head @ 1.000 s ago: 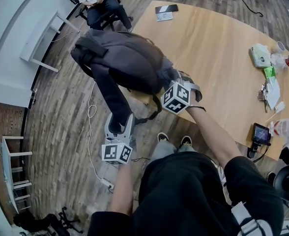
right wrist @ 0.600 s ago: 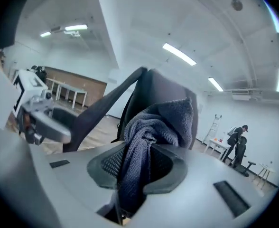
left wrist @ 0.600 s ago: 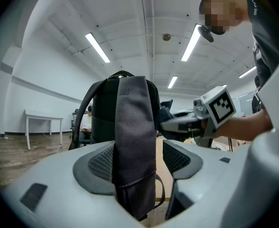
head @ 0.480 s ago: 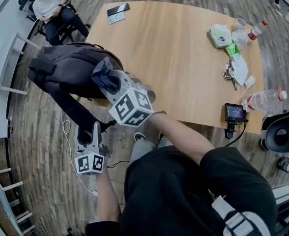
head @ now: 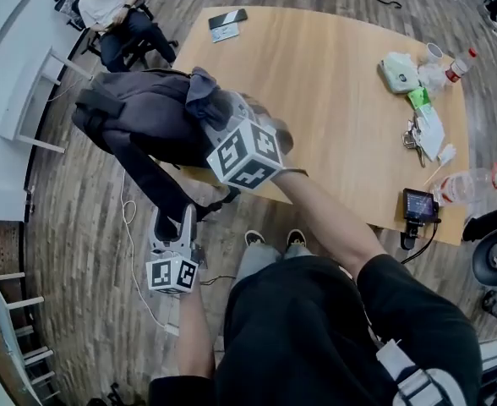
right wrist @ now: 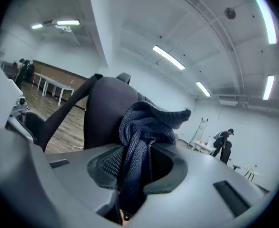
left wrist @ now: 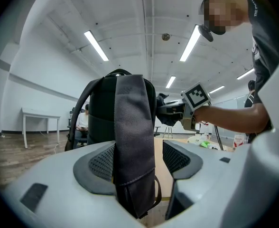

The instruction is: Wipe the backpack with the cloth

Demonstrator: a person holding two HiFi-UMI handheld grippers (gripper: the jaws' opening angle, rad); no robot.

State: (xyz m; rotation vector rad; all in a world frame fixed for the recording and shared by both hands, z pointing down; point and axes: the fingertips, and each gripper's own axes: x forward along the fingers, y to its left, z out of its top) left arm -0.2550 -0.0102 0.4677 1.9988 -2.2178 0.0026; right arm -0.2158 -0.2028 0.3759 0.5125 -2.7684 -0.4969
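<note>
Over the last second the right gripper [head: 221, 110] has risen from the lower flank of the backpack [head: 134, 117], close to the table [head: 333, 100] edge, to the bag's upper face. The cloth [head: 203, 90], hidden behind the gripper at first, now shows as a bunch beyond the jaw tips, against the top of the backpack. The marker cube [head: 246, 153] now stands nearer the head camera
</note>
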